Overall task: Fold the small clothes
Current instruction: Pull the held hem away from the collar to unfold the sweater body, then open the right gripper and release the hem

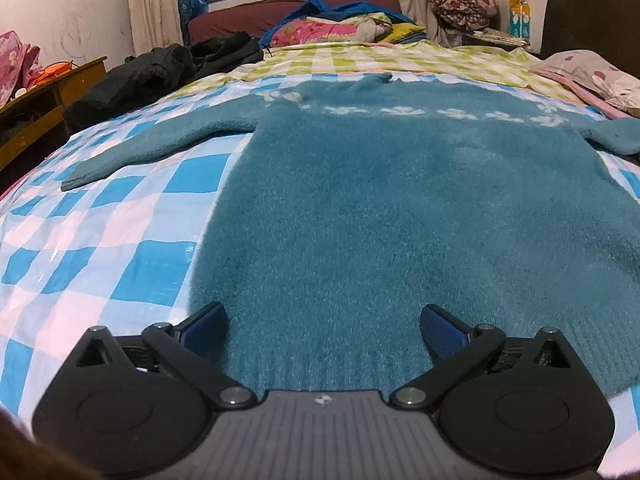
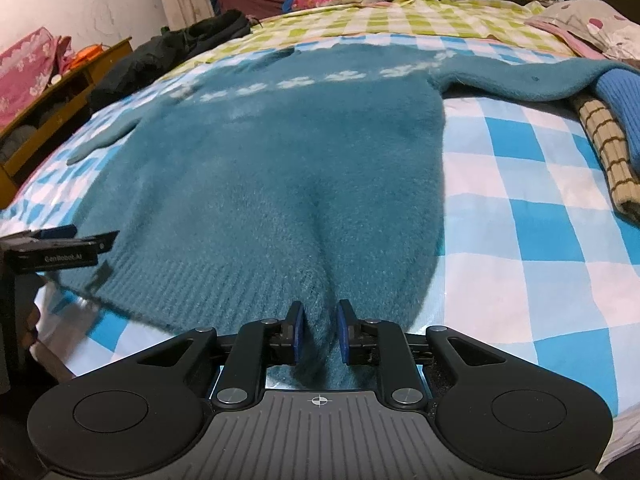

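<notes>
Lying flat on the bed (image 1: 120, 216) is a fuzzy teal sweater (image 1: 400, 208), front spread out w/ both sleeves stuck out to the sides. It has a row of little white flower shapes (image 1: 396, 111) across the chest & a ribbed band along the bottom edge. The bed cover is a shiny check, blue & white near us, green & white farther back.

The left hand-held gripper (image 1: 322, 328) sits low over the sweater's bottom part, its blue pads (image 1: 208, 320) wide apart, nothing pinched between them.

The right hand-held gripper (image 2: 319, 330) is at the bottom hem, near the sweater's right side. Its pads are close together w/ a raised fold of the fuzzy cloth between them; the fold bunches up into a ridge running away from the pads. They seem to squeeze it.

Past the right sleeve lie a bright blue knit (image 2: 620, 100) & a tan striped cloth (image 2: 608, 152), near the bed's edge. Dark clothes (image 1: 160, 68) sit at the far left of the bed & a heap of bright bedding (image 1: 320, 26) is at the back.
</notes>
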